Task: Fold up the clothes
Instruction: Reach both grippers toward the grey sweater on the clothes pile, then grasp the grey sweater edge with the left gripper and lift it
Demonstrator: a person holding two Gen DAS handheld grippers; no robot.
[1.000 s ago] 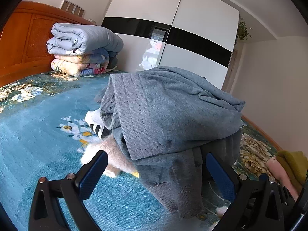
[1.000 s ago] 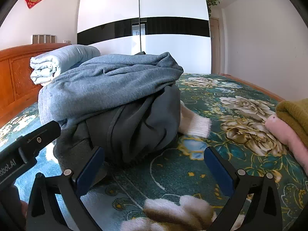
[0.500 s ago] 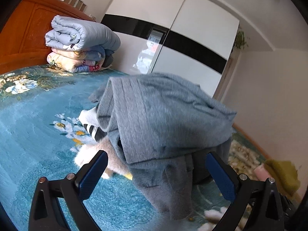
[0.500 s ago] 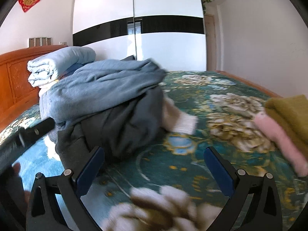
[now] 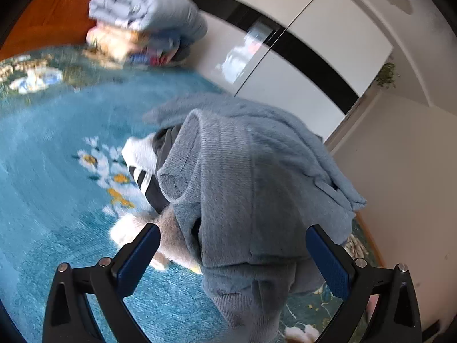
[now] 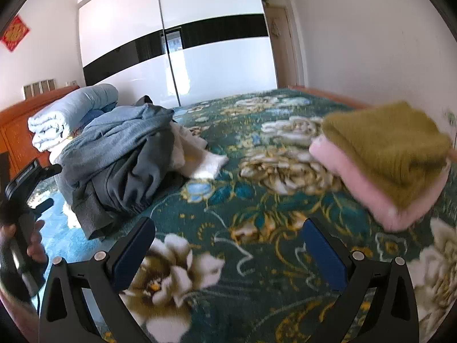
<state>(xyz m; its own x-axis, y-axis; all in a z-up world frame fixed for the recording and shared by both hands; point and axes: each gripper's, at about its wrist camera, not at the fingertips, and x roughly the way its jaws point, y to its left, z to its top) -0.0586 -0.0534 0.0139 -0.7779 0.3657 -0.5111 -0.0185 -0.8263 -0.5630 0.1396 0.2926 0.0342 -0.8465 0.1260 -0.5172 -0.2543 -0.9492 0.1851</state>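
Note:
A heap of unfolded clothes lies on the flowered bedspread. On top is a blue-grey sweater, also in the right wrist view. Under it are a dark grey garment, a black-and-white striped piece and a cream fluffy garment. My left gripper is open, close above the sweater's hanging hem, holding nothing. My right gripper is open and empty over bare bedspread, right of the heap. A folded olive sweater lies on a folded pink one at the right.
Folded quilts are stacked against the wooden headboard. A white and black sliding wardrobe stands behind the bed. The left handheld gripper and a hand show at the left edge of the right wrist view.
Both cameras have swung. The left gripper rose and tilted down over the heap. The right gripper turned right, bringing the folded olive and pink stack fully into view. Both stayed open.

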